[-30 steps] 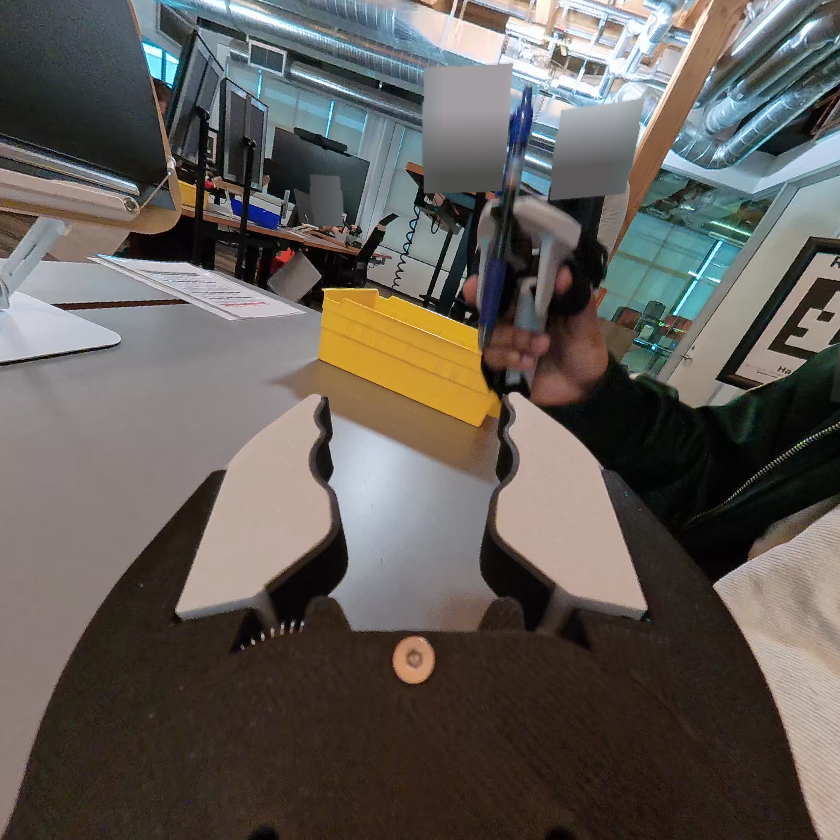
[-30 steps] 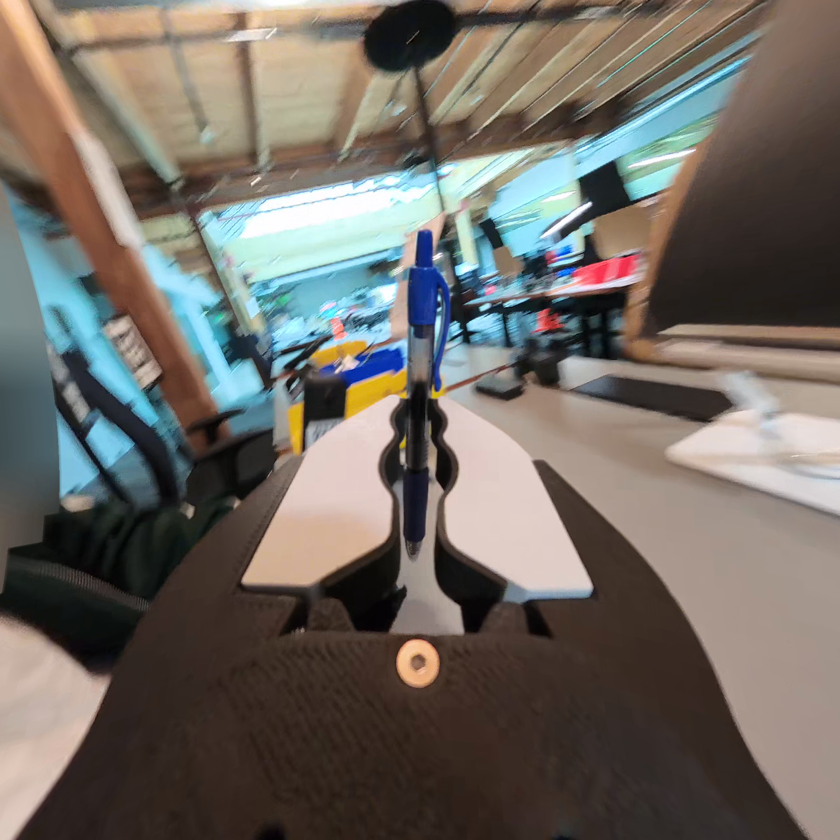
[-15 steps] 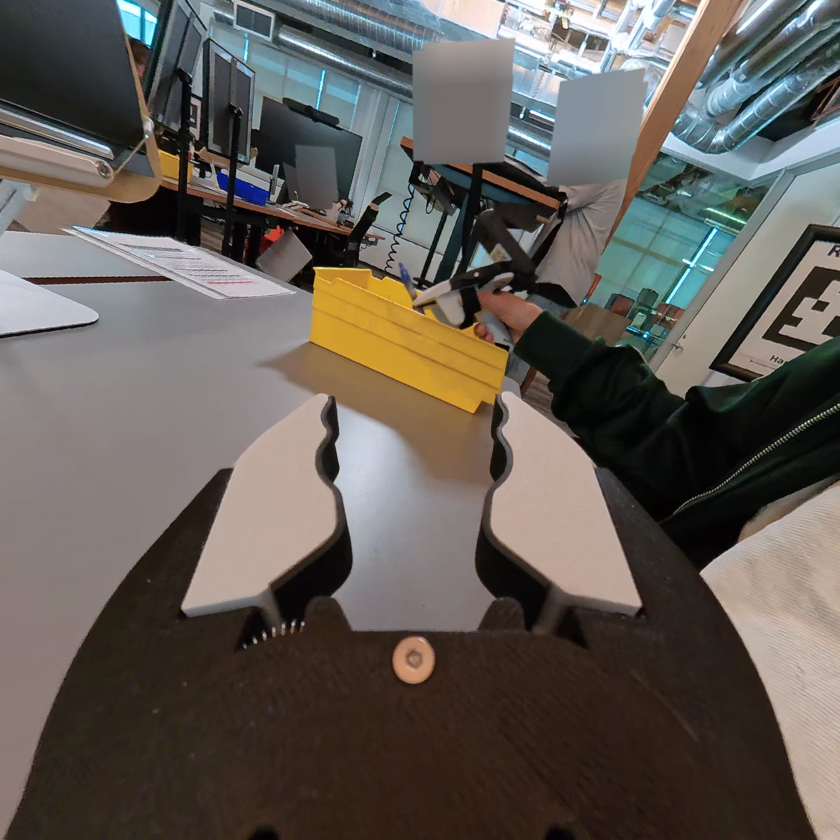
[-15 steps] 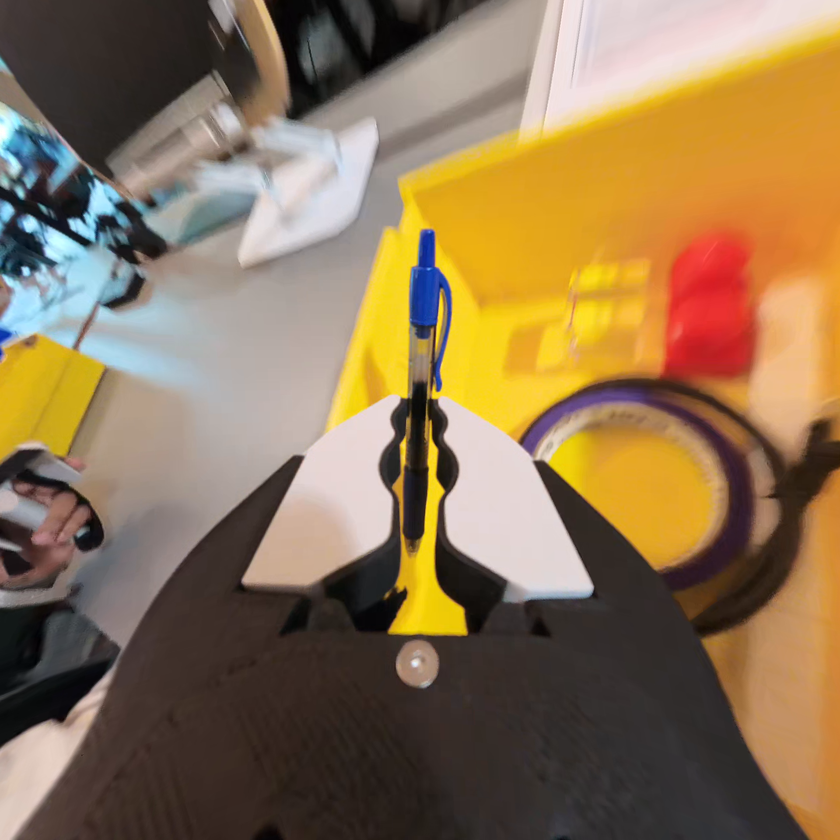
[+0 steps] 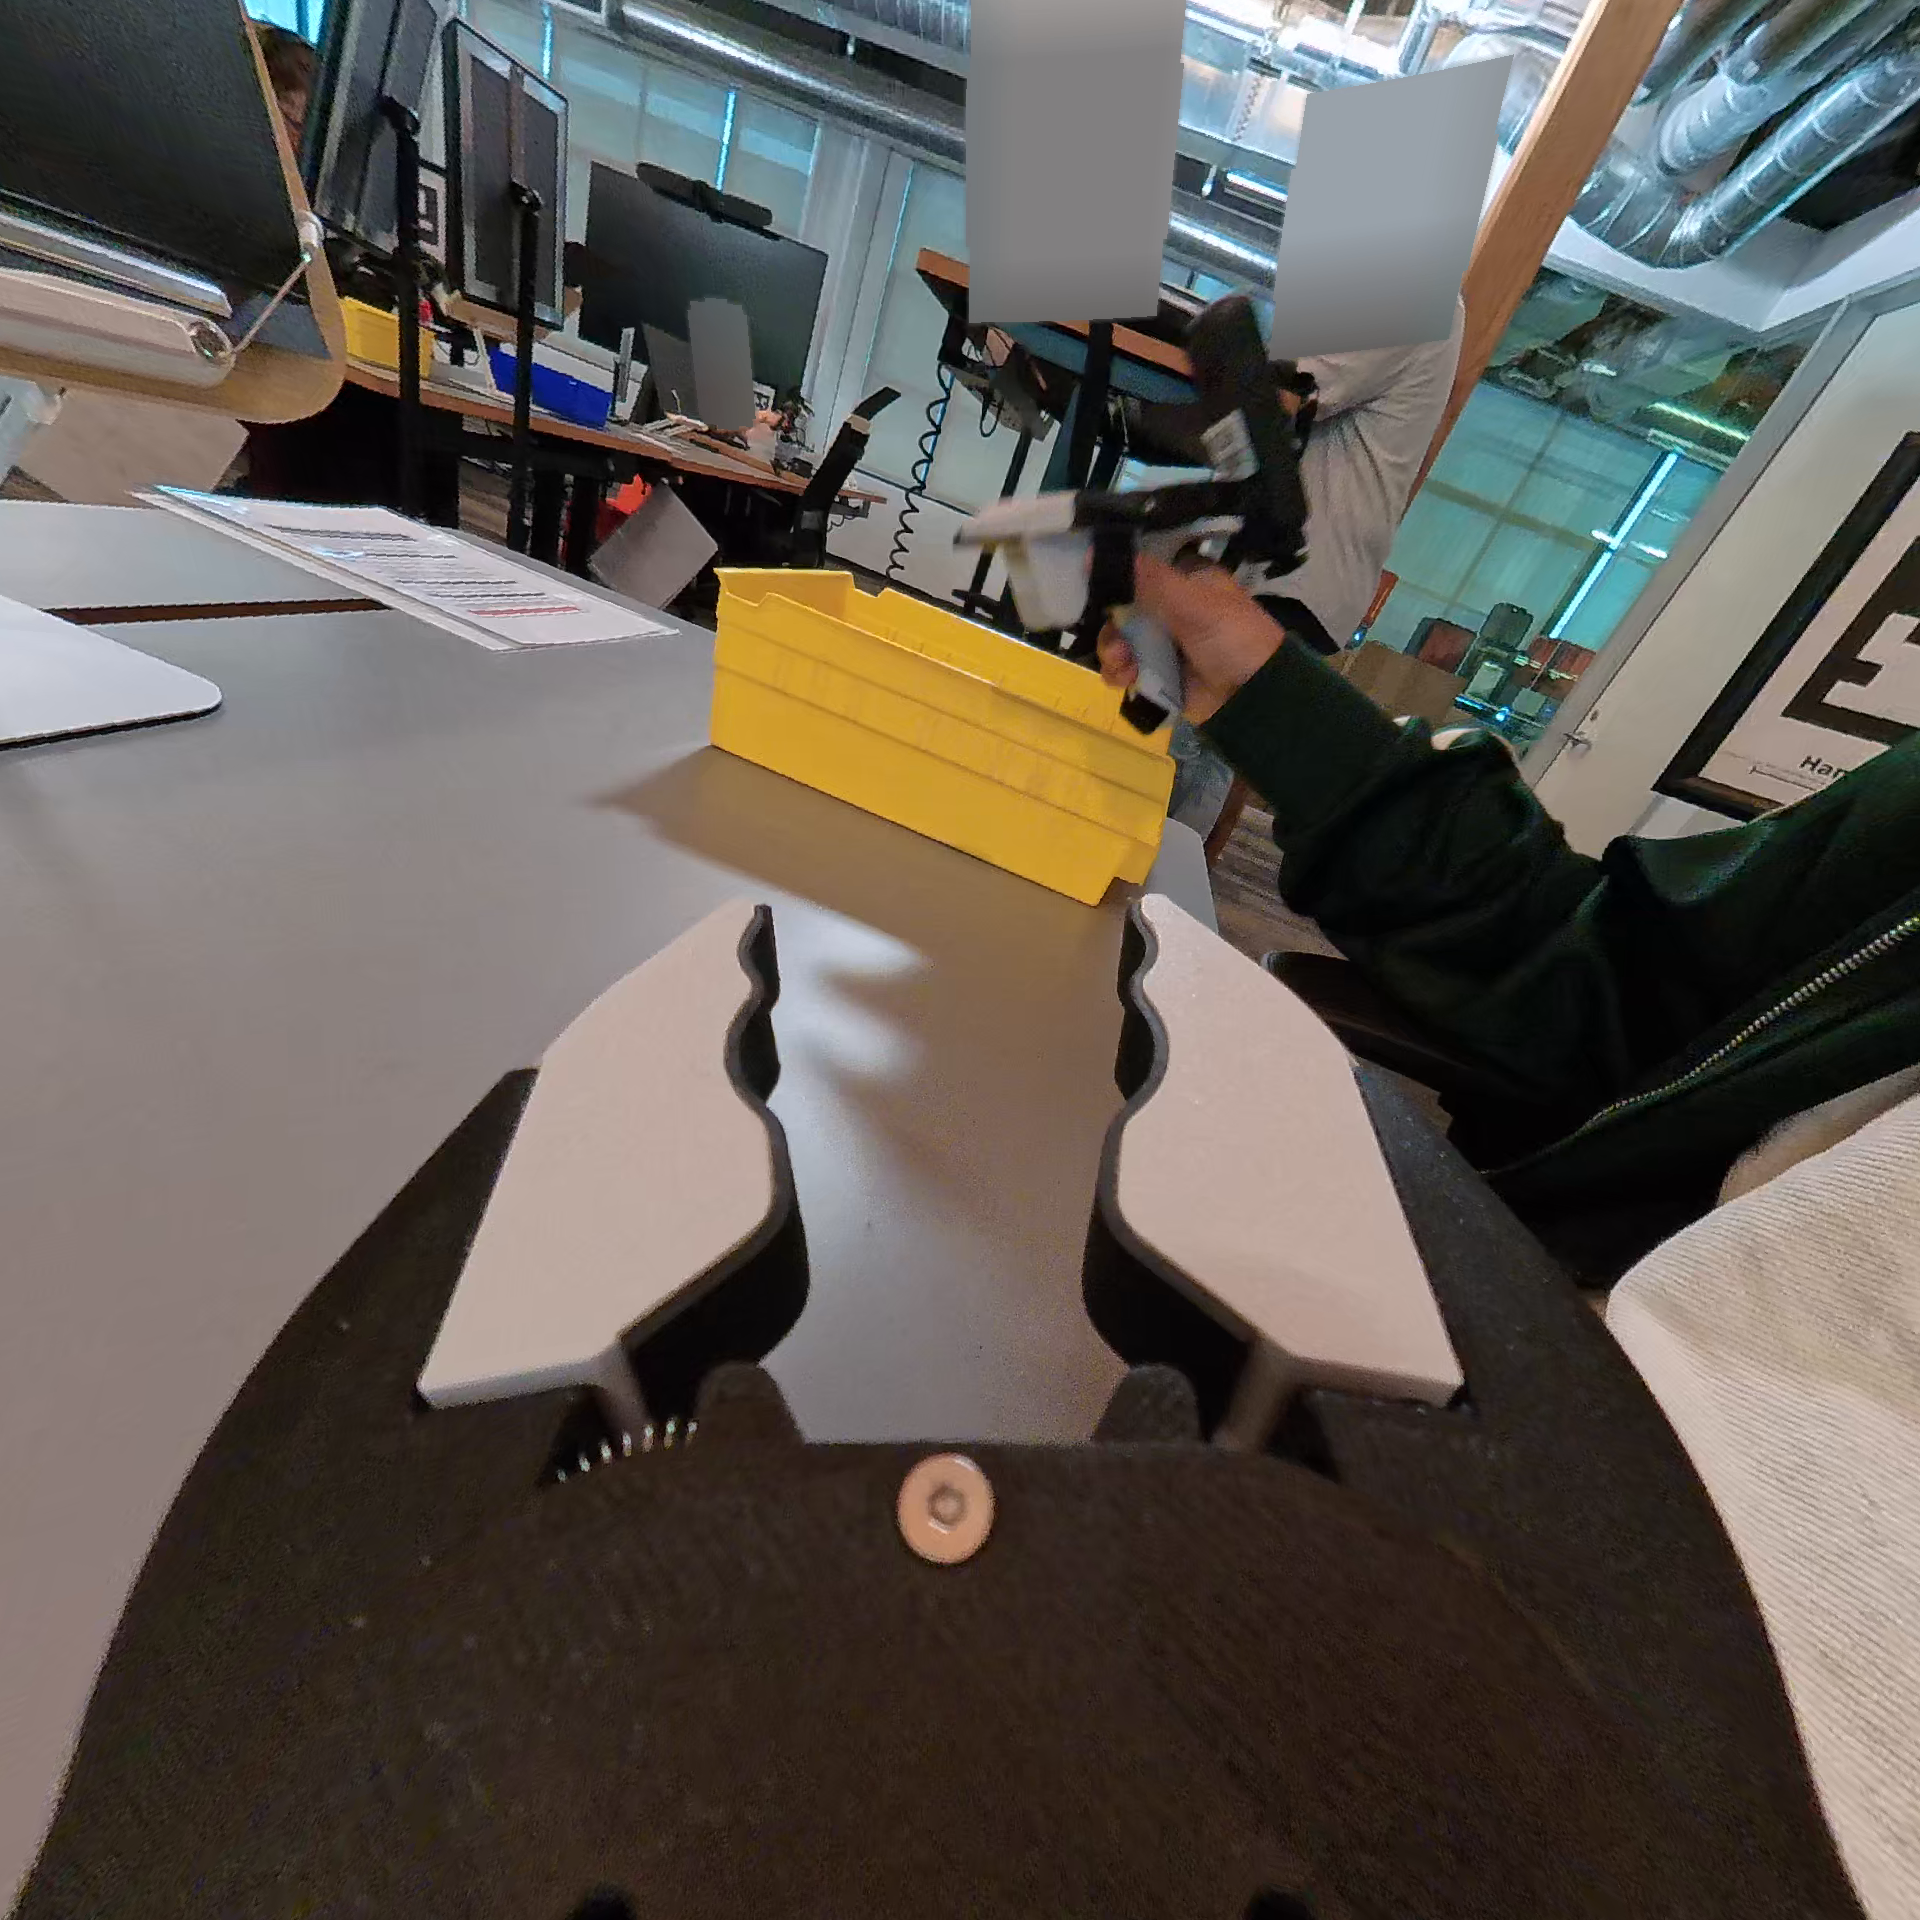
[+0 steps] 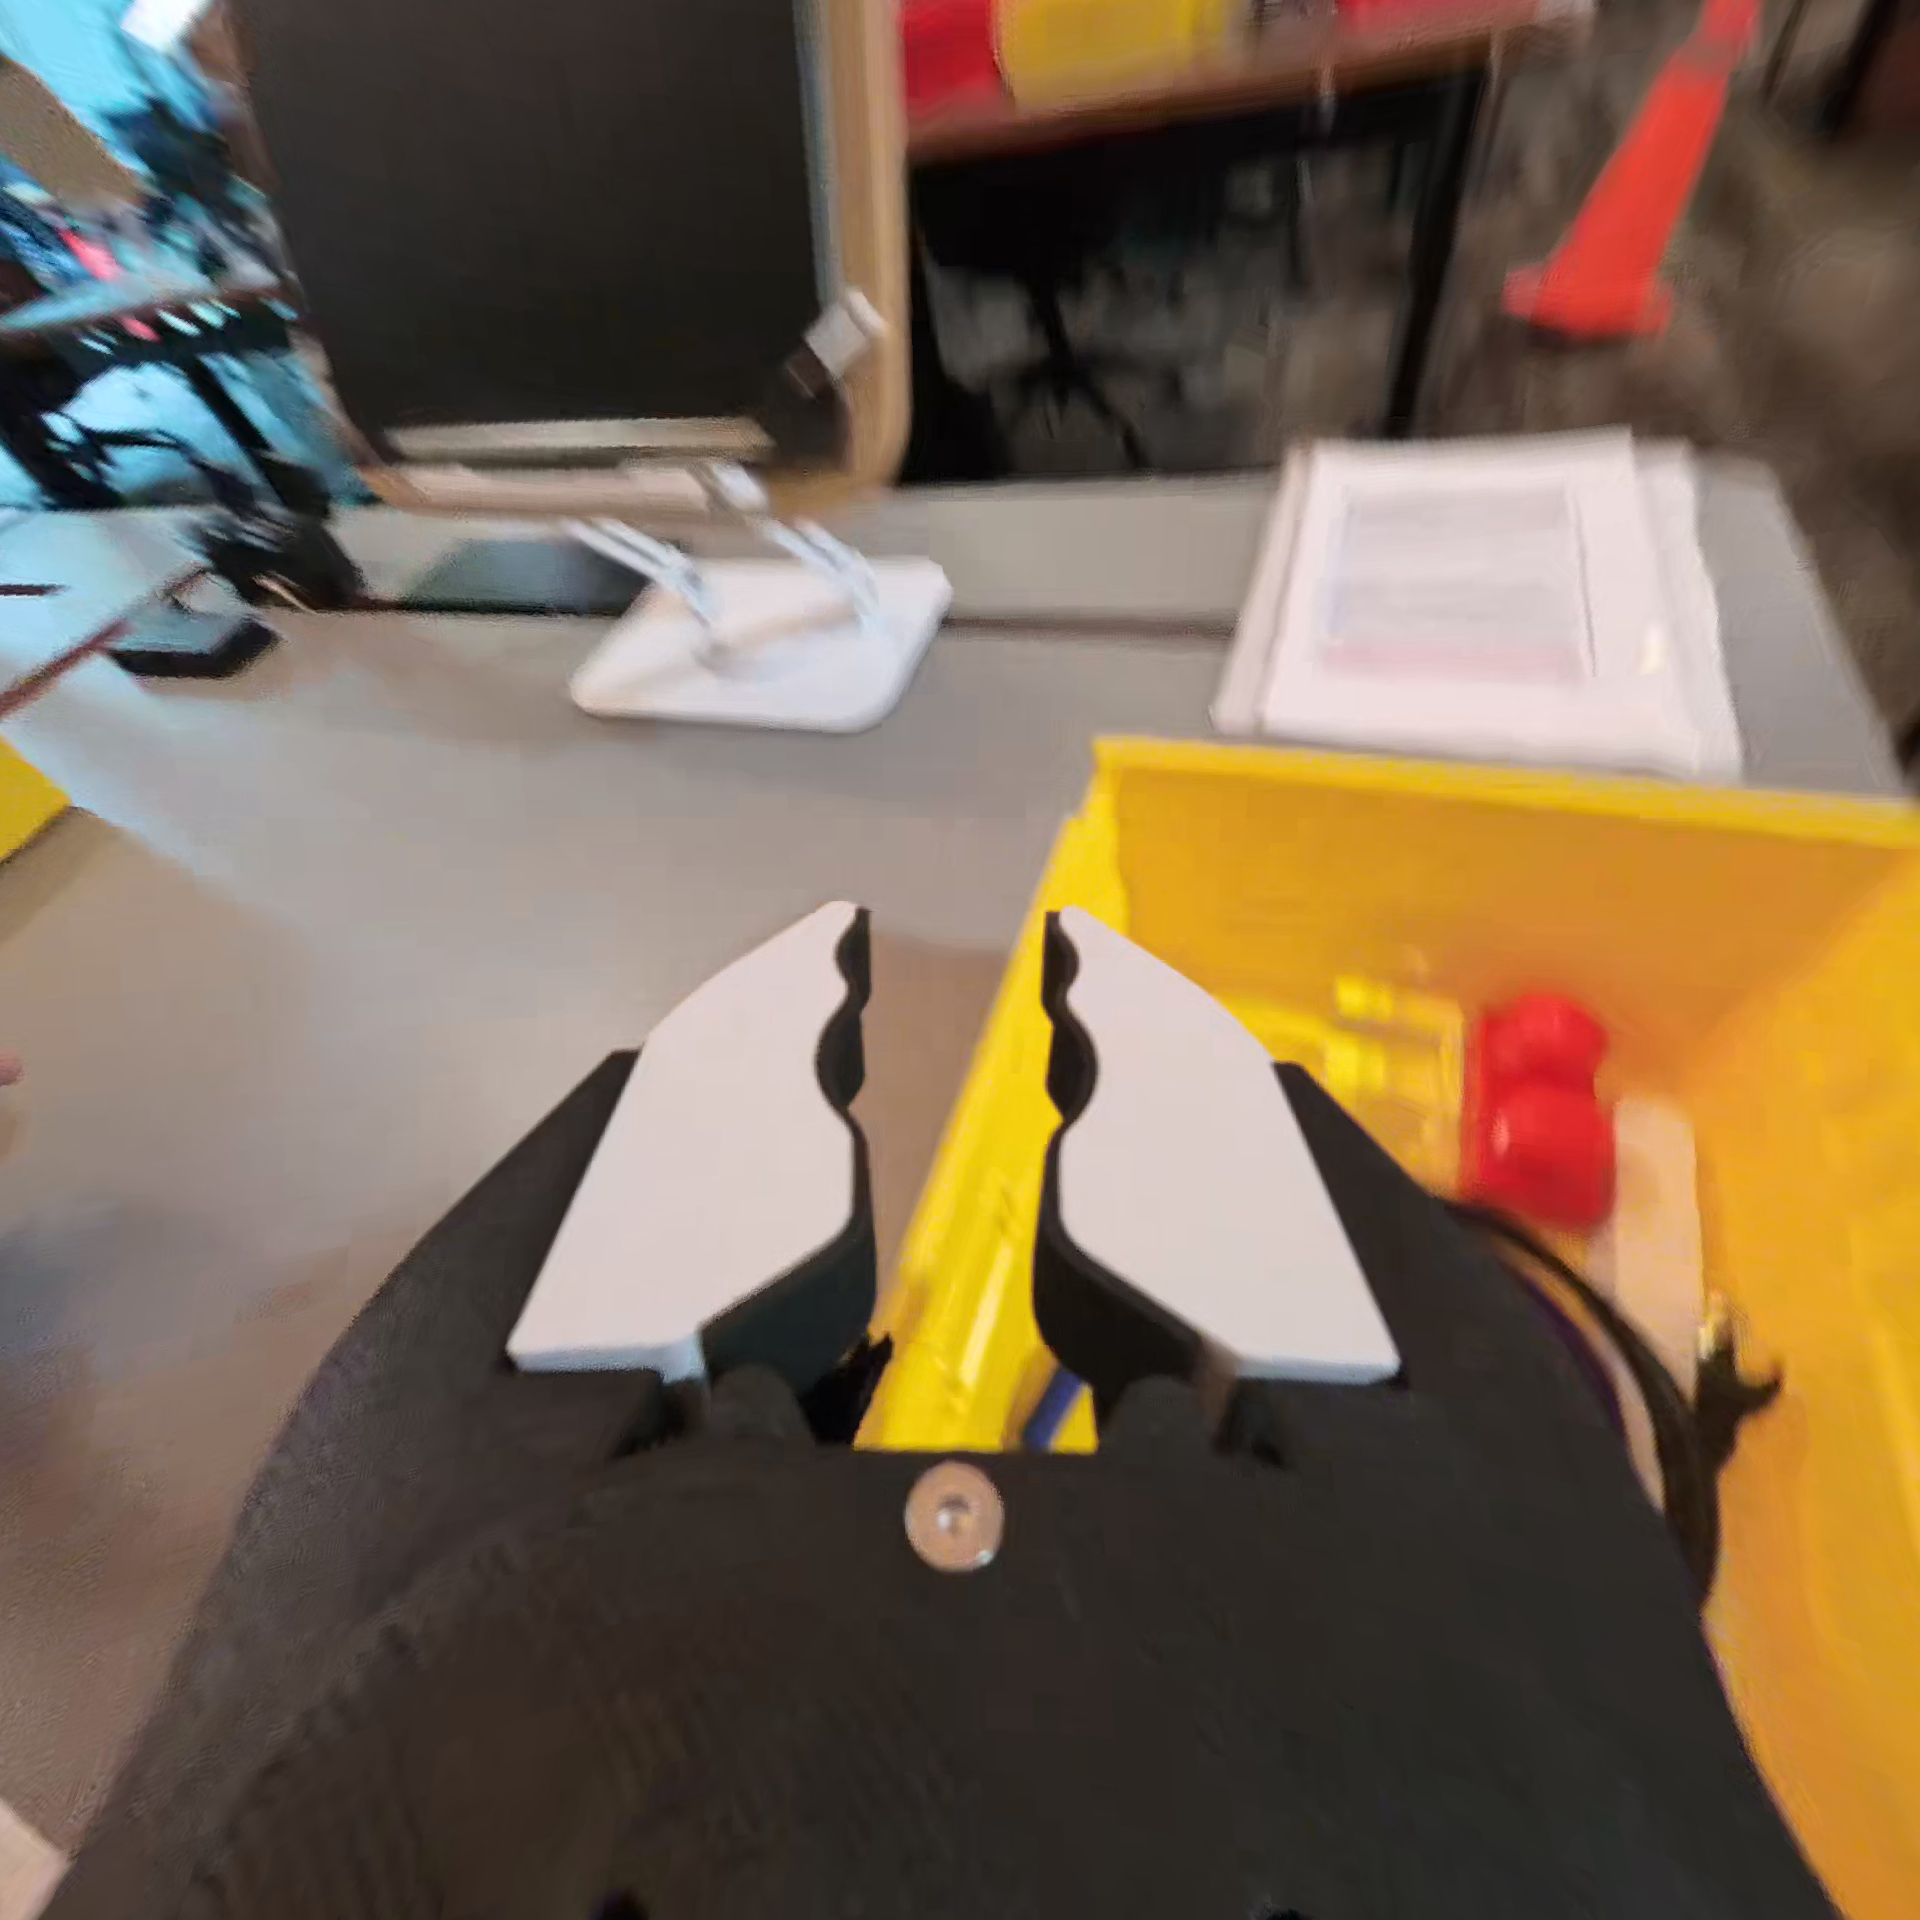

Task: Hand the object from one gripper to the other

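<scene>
My left gripper [image 5: 951, 914] is open and empty, low over the grey table [image 5: 364, 883]. My right gripper [image 6: 954, 920] is open and empty, with its fingers above the left wall of the yellow bin [image 6: 1455, 883]. In the left wrist view the right gripper [image 5: 1013, 520] is held in a hand above the yellow bin [image 5: 914, 748]. The blue pen is out of the jaws. Only a small blue sliver [image 6: 1058, 1403] shows inside the bin, low between the right fingers; the view is blurred.
The bin holds a red object [image 6: 1538, 1122] and a black cable [image 6: 1683, 1403]. A white monitor stand [image 6: 769, 644] and a sheet of paper [image 6: 1475, 603] lie beyond it on the table. A dark green sleeve [image 5: 1455, 883] reaches in from the right. Left tips to right tips: about 35 cm.
The right gripper swung from upright, down over the yellow bin, then opened; the blue pen it held is gone from its jaws. The left gripper stayed open and nearly still.
</scene>
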Motion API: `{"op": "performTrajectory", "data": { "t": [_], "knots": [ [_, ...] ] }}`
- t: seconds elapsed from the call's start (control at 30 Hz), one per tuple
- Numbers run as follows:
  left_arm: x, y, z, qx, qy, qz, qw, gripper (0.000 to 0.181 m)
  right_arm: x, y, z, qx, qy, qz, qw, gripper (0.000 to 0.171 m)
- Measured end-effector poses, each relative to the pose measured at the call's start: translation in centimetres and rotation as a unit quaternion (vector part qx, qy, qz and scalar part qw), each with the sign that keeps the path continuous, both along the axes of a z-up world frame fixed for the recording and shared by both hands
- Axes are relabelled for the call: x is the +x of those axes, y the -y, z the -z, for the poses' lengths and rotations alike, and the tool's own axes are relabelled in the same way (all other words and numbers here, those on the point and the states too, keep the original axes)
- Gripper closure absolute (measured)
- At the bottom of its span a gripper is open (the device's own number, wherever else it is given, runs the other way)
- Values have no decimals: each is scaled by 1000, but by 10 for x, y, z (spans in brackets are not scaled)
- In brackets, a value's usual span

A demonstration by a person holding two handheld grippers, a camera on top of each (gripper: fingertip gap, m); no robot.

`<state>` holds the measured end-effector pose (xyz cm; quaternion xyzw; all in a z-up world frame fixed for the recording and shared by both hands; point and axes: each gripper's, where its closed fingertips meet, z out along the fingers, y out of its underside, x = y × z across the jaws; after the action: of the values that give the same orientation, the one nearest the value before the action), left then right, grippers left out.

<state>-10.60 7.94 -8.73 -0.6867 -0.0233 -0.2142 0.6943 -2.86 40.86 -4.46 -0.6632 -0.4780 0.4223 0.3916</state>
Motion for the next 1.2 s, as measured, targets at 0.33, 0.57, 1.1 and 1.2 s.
{"op": "performTrajectory", "data": {
  "t": [0.33, 0.57, 1.1, 1.2],
  "knots": [
    [-2, -1, 12, -31, -41, -12, 999, 123, -57, 222, -31, 76, -123, -278, 950, 138],
    [-20, 2, 21, -59, -73, -52, 994, 142, -83, 307, 90, 147, -4, -388, 910, 138],
    [-37, 8, 14, -46, -29, -85, 995, 150, -84, 297, 102, 191, -6, -371, 909, 138],
    [-38, 8, 14, -46, -32, -88, 995, 150, -85, 296, 103, 180, -3, -371, 911, 138]
  ]
}}
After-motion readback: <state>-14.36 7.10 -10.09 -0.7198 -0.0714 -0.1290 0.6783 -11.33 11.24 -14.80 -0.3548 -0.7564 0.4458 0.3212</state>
